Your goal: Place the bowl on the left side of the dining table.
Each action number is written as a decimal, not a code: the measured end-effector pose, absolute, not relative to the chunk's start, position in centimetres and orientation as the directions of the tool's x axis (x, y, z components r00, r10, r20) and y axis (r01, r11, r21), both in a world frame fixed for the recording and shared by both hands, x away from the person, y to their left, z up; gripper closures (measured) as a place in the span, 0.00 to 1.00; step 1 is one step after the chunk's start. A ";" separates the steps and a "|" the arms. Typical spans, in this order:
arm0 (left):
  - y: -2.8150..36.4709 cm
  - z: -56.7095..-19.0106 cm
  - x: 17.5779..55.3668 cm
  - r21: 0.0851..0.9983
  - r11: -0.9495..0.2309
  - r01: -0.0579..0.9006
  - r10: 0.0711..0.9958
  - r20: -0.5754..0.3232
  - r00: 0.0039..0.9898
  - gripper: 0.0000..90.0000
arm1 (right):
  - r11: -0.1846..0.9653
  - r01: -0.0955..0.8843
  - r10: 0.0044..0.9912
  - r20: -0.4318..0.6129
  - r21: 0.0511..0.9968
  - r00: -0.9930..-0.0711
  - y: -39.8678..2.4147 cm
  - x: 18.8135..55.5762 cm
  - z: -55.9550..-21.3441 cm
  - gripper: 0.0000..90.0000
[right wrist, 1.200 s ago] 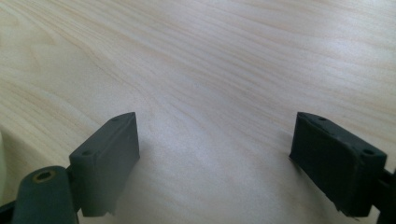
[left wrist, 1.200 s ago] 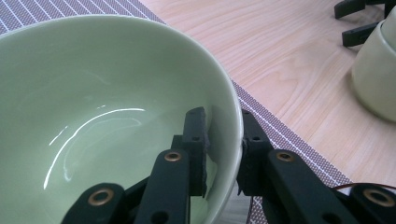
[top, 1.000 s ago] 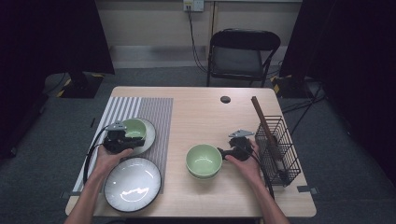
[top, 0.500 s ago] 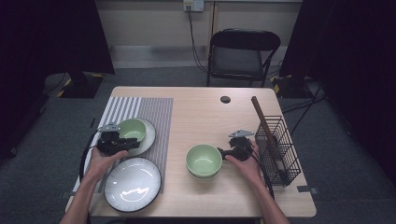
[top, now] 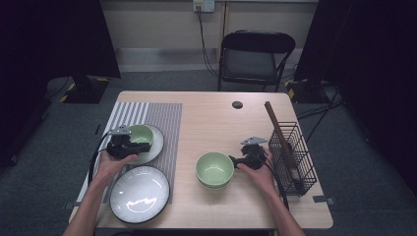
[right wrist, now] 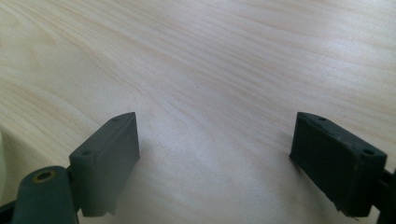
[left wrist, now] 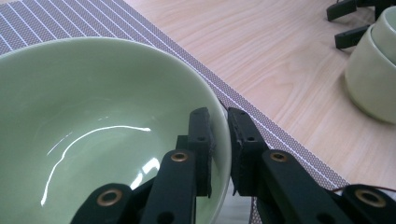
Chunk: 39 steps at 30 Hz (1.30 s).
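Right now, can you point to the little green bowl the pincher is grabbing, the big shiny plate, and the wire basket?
small green bowl (left wrist: 93, 135): left gripper view, its inner wall.
large grey plate (top: 139, 194): high view, its middle.
black wire basket (top: 295, 155): high view, its side mesh.

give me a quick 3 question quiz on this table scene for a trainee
1. True or false: the left gripper has its jaws on either side of the small green bowl's rim.
2. Multiple choice: the right gripper is A) shut on the stacked green bowls, B) open beside them, C) inside the wire rack.
3. What does the small green bowl sit on?

Key
1. True: one jaw inside the rim, one outside.
2. B: its jaws stand wide apart over bare table.
3. A small plate on the striped mat.
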<state>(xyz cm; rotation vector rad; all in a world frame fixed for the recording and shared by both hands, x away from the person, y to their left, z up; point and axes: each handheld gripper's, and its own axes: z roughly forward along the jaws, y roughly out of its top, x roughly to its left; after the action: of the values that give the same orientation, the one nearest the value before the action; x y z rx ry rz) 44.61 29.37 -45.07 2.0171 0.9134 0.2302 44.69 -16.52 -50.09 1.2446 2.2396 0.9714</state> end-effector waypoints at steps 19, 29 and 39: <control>28.7 -45.2 45.2 0.785 -0.308 0.538 0.686 -0.209 0.697 0.88 | 0.362 0.574 0.851 -0.010 0.734 -0.524 -16.5 44.7 -50.1 0.16; 29.9 -44.2 44.4 0.796 -0.261 0.546 0.716 -0.220 0.663 0.63 | 0.362 0.574 0.851 -0.010 0.734 -0.524 -16.5 44.7 -50.1 0.16; 32.9 -43.3 42.2 0.803 -0.206 0.559 0.762 -0.227 0.607 0.41 | 0.362 0.575 0.852 -0.010 0.734 -0.524 -16.5 44.7 -50.1 0.16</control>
<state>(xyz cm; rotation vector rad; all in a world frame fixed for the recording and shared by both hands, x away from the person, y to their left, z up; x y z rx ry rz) 42.25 32.92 -43.33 1.8909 1.0570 0.2710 44.69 -16.52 -50.09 1.2449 2.2395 0.9716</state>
